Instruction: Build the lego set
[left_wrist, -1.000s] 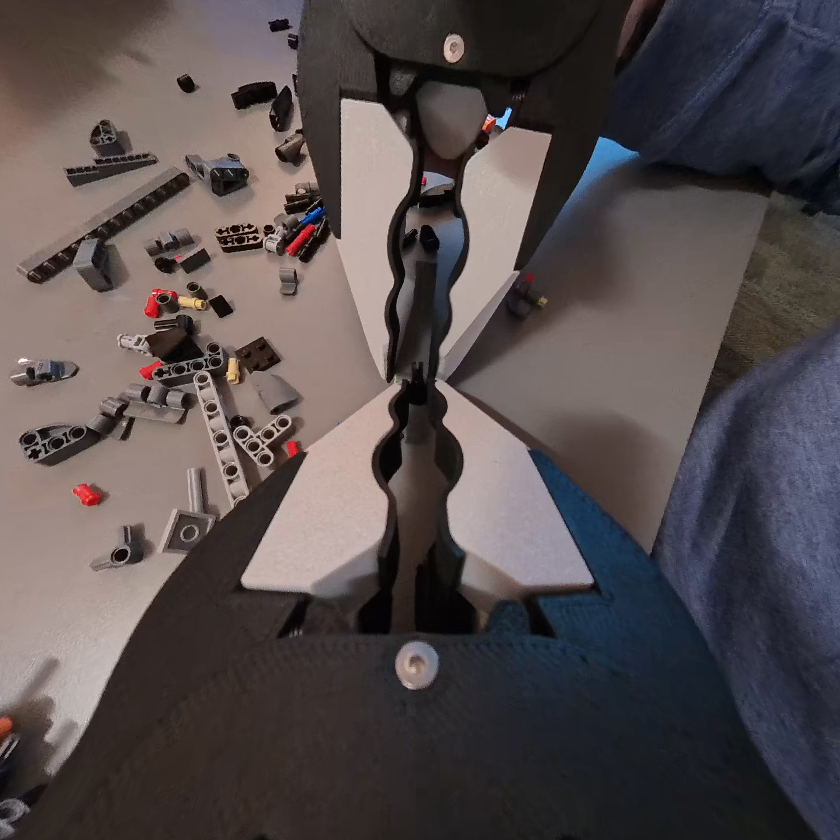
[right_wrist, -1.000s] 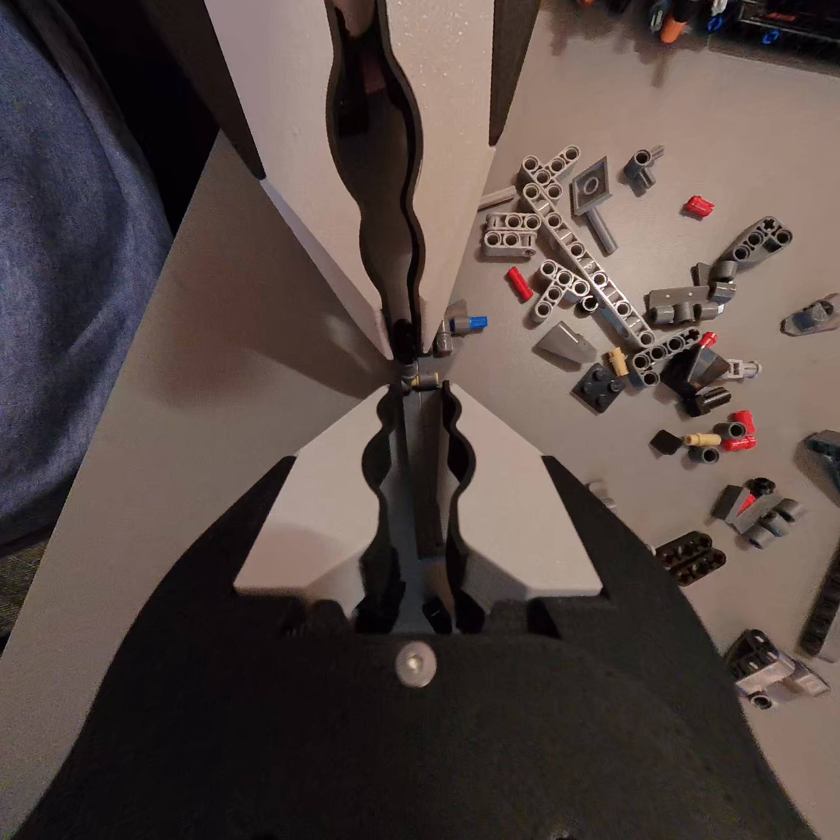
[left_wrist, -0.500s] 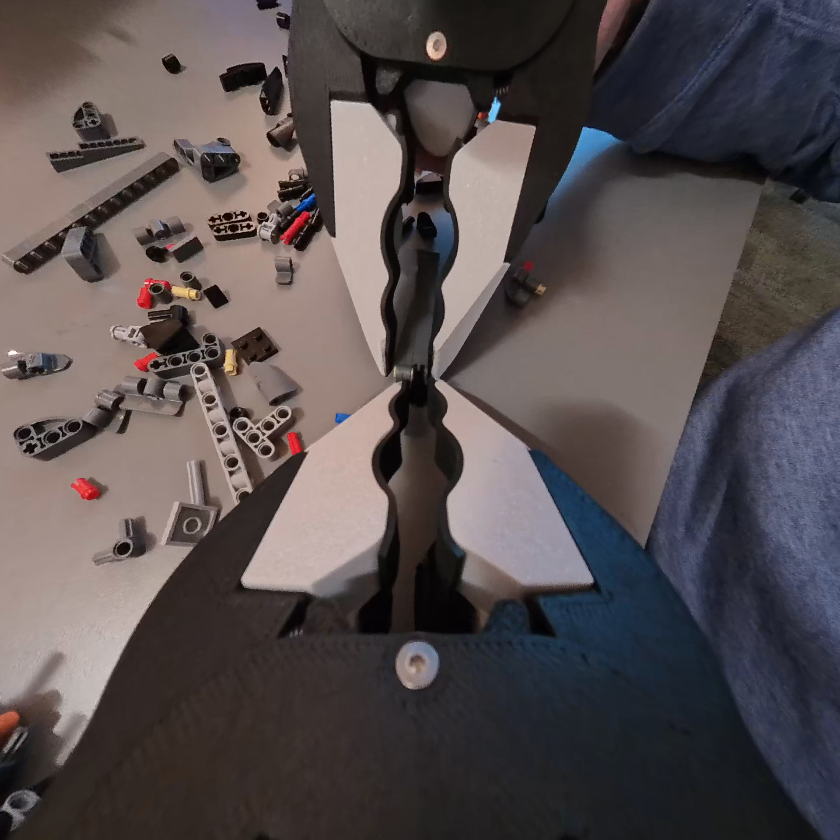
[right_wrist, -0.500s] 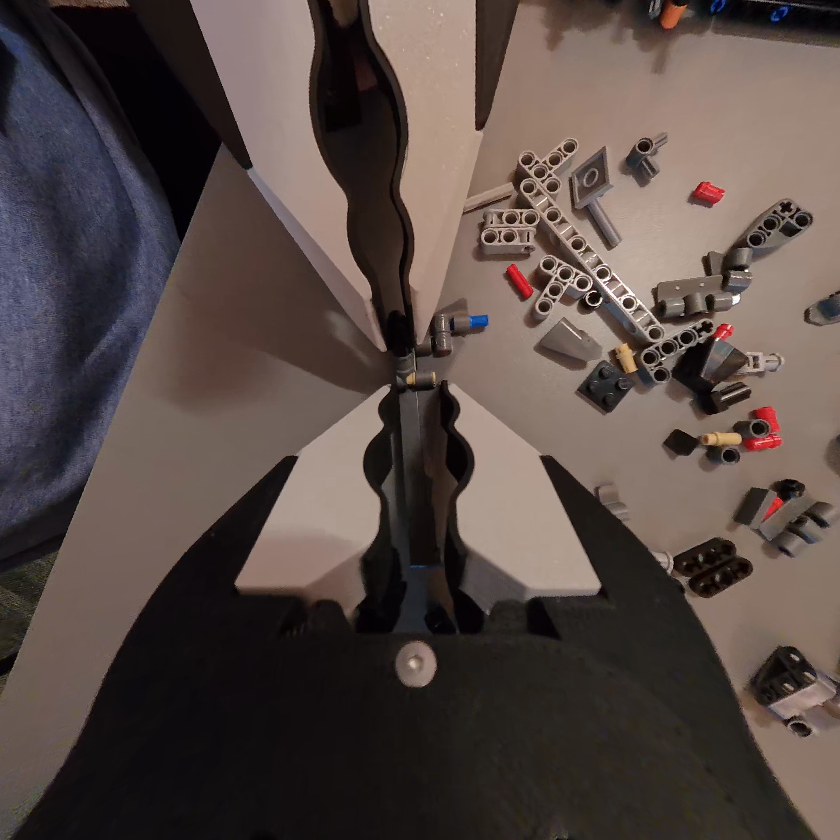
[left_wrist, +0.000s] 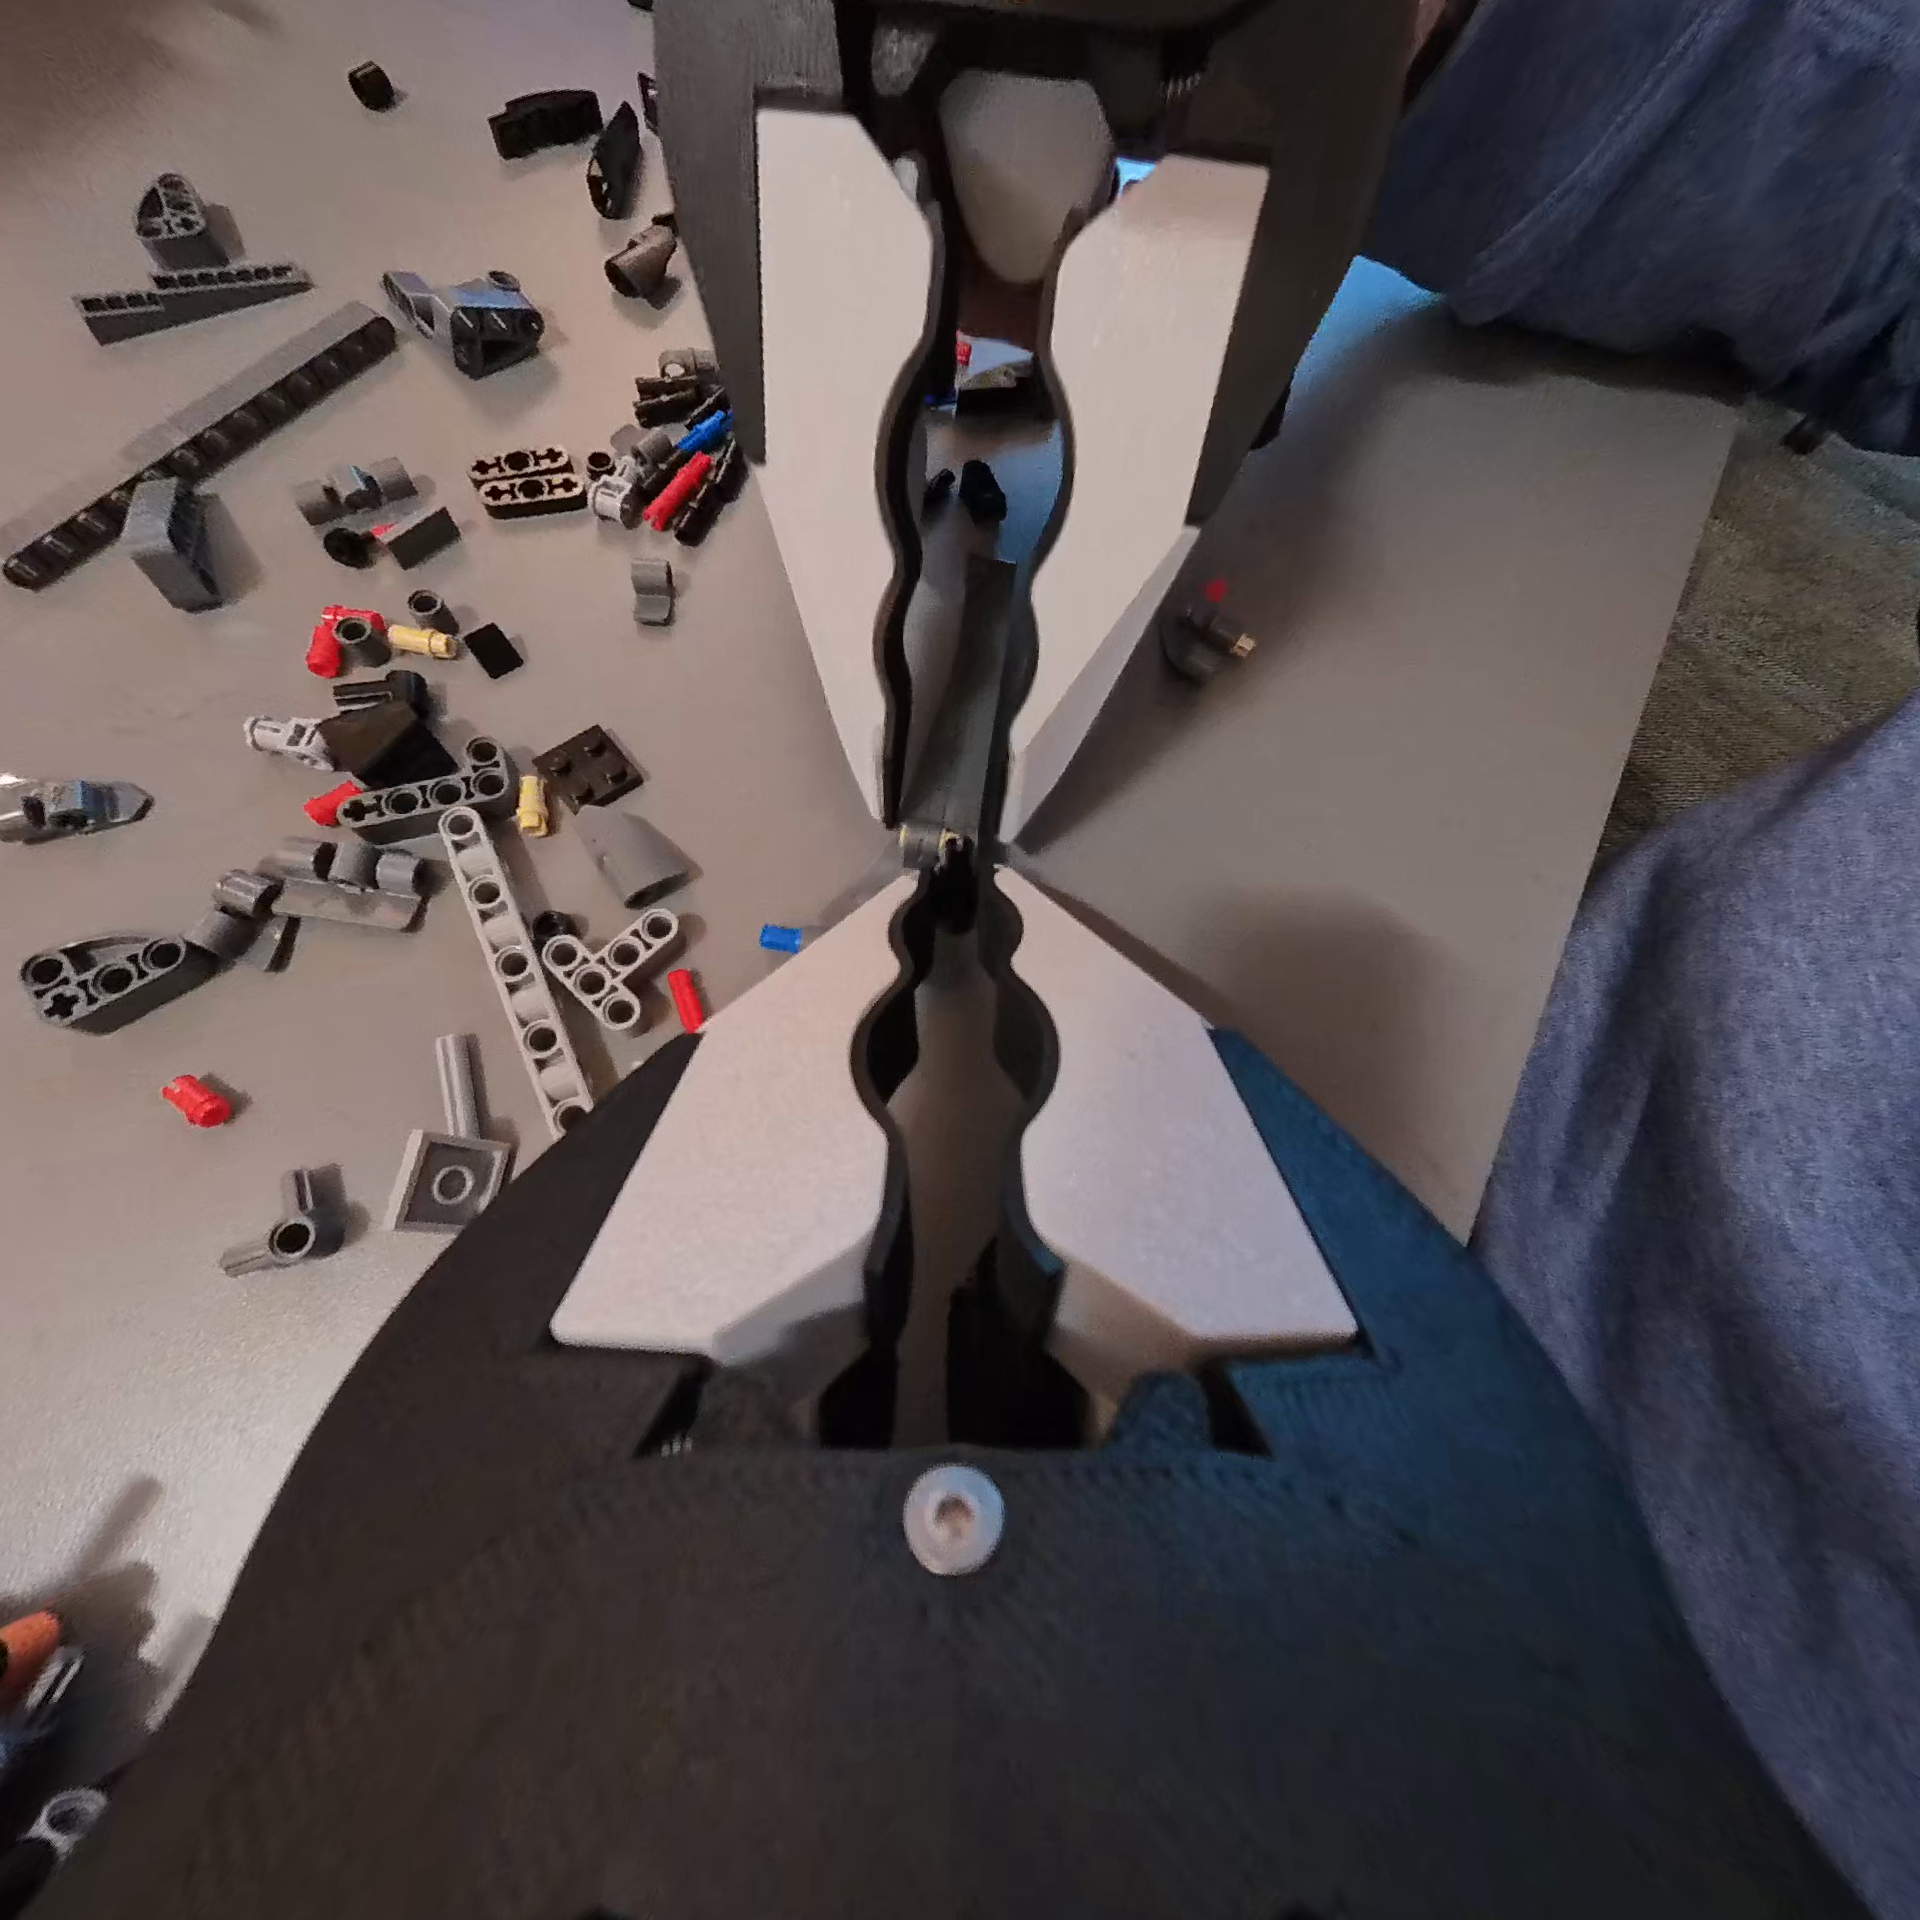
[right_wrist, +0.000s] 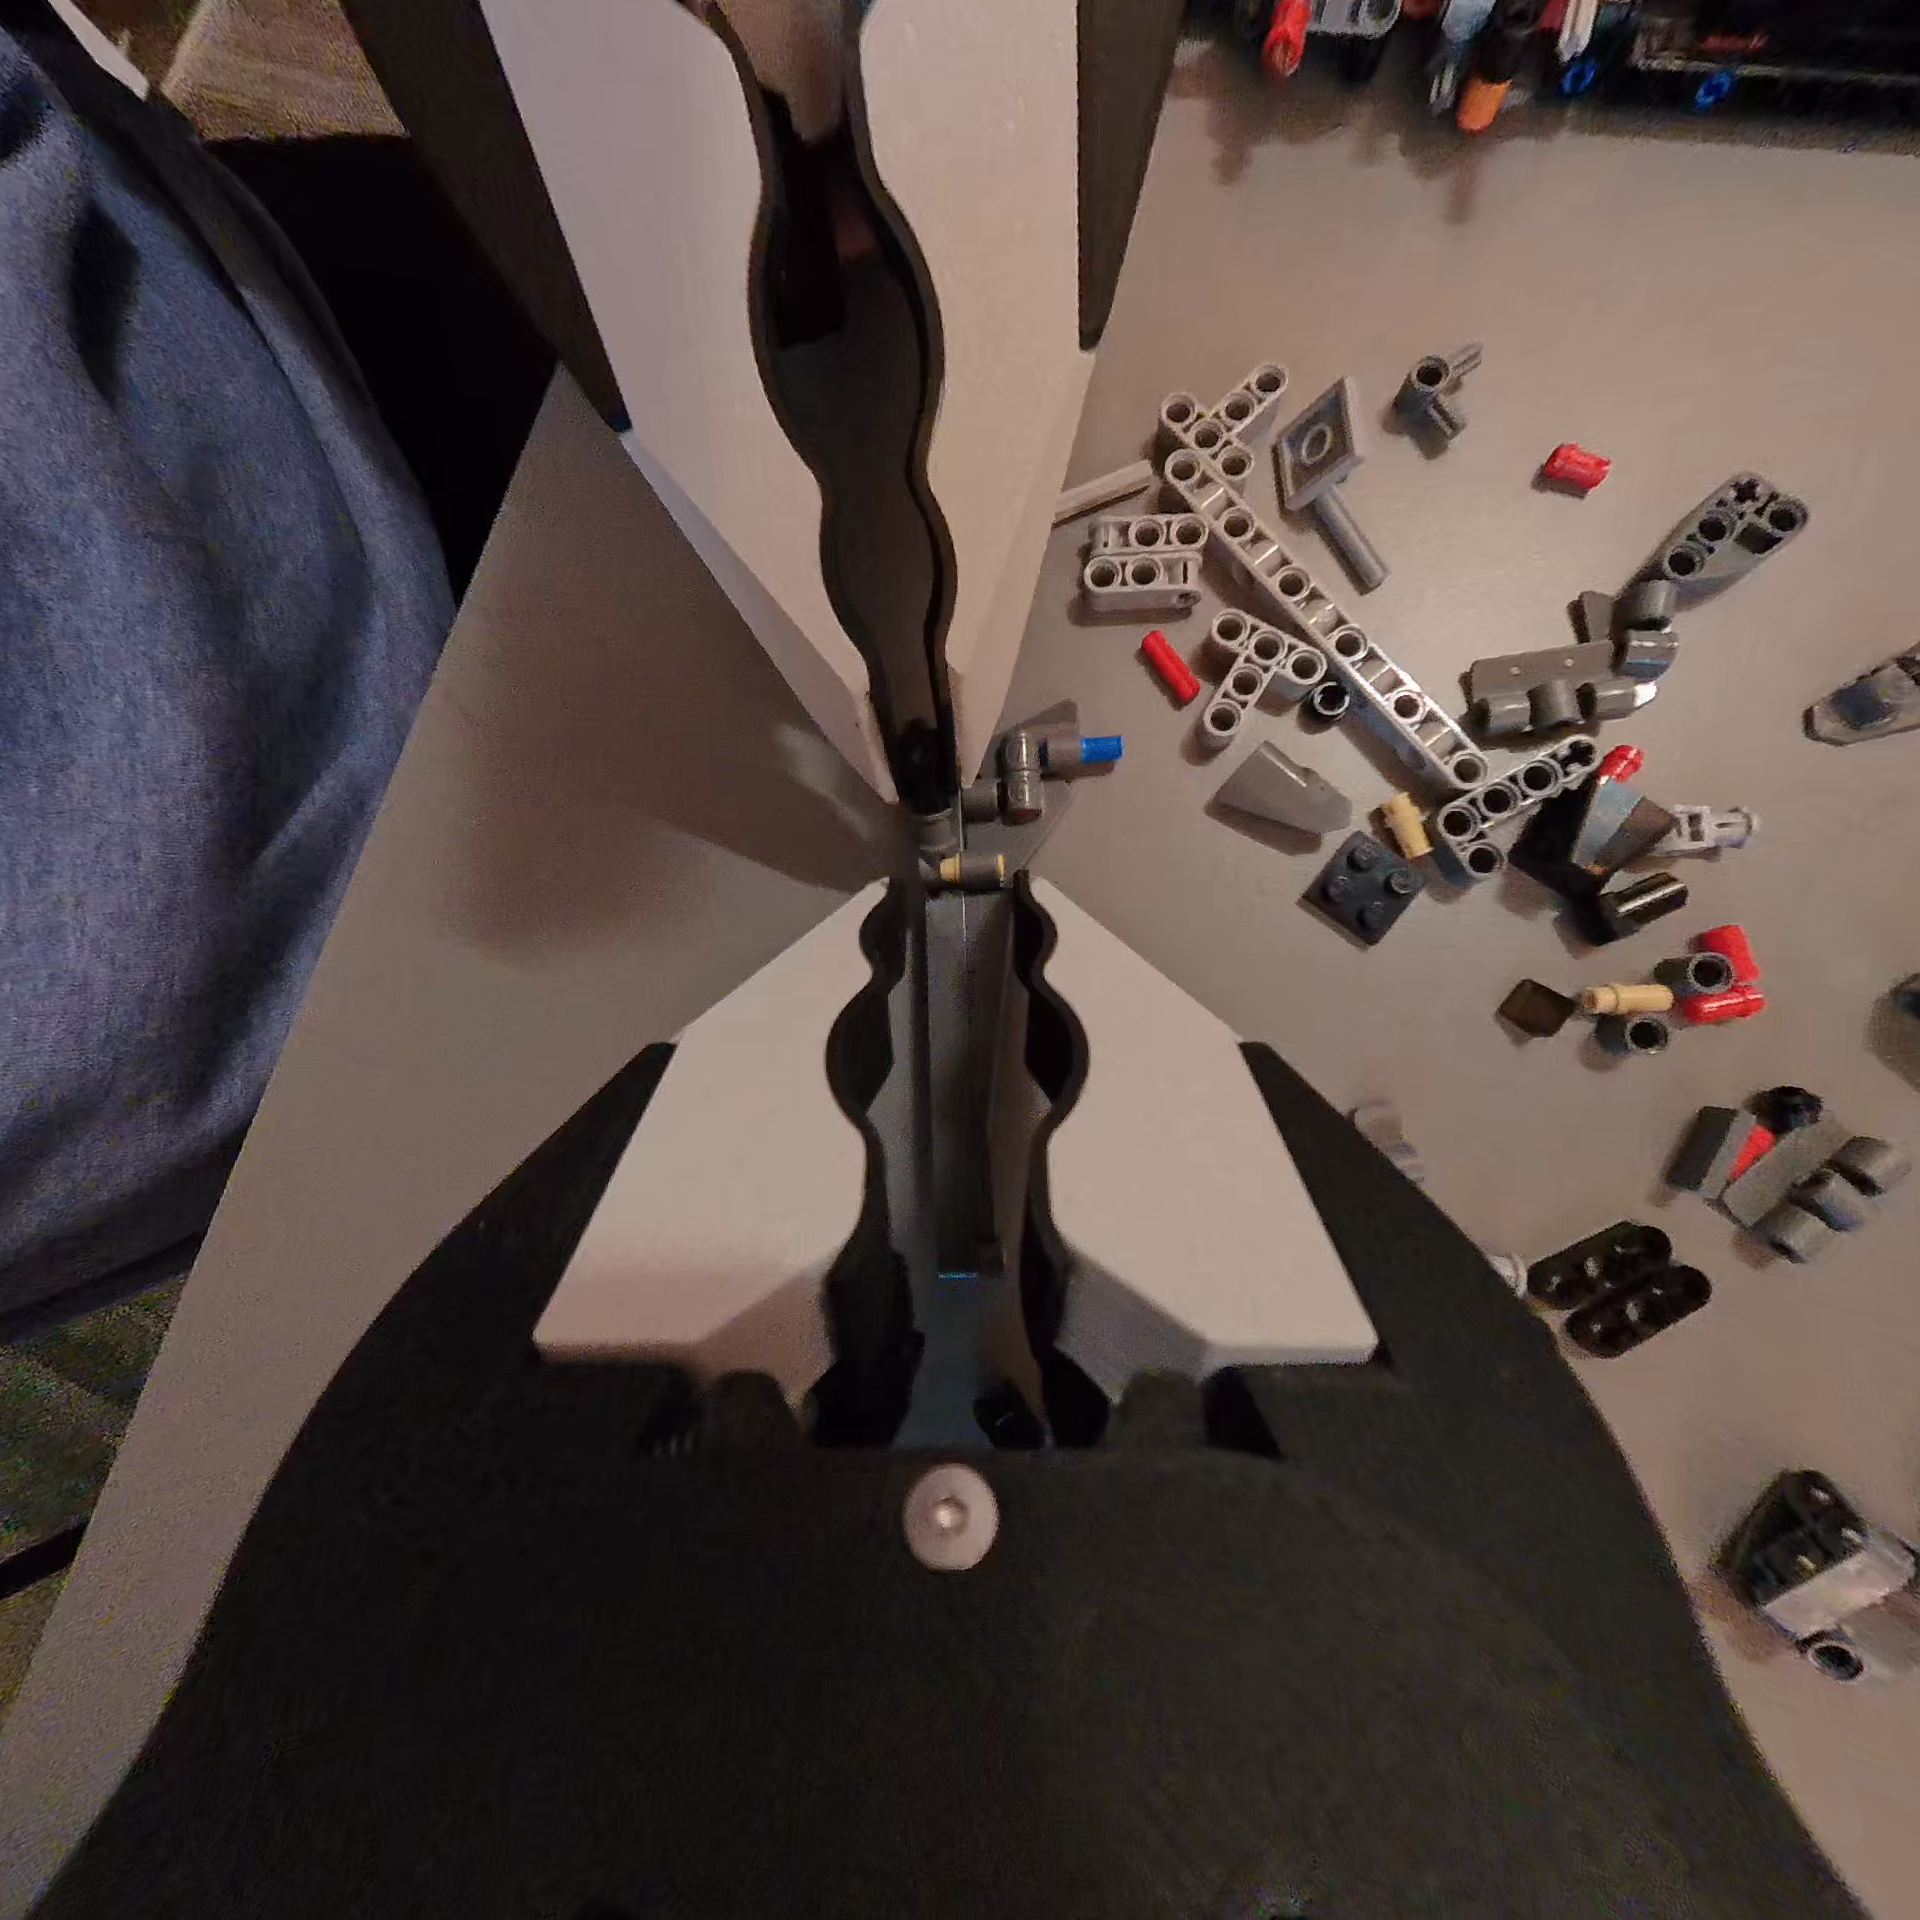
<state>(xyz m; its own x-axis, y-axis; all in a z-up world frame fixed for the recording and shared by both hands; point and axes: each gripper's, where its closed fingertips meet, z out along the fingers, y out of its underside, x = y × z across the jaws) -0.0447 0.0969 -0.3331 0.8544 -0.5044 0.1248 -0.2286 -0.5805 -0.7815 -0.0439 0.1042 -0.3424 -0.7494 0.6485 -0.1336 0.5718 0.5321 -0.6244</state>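
- The left gripper (left_wrist: 940, 883) is closed on a small black piece (right_wrist: 920, 753) at its tips; the piece's kind cannot be told.
- The right gripper (right_wrist: 961, 883) is closed on a long dark grey part (right_wrist: 961, 1060) that runs back between its fingers, with a grey connector (right_wrist: 971, 868) carrying a tan pin at its front end.
- The two grippers meet tip to tip above the table (left_wrist: 1351, 831), near its edge by the person's blue sleeve (left_wrist: 1714, 1247).
- The step in hand appears to be joining the black piece to the connector; both grips are best kept firm and the two parts held in one line, so that the push goes straight.
- A skewed push would likely twist the connector or let the black piece slip out.
- Just beside the meeting point, a grey elbow with a blue pin (right_wrist: 1049, 764) lies on the table; it is close enough to be knocked.
- Loose pieces are spread toward the table's middle: a long grey beam (right_wrist: 1320, 613), a T-beam (right_wrist: 1252, 675), a grey slope (right_wrist: 1283, 795), a dark plate (right_wrist: 1361, 883) and red pins (right_wrist: 1169, 665).
- None of these stands between the tips.
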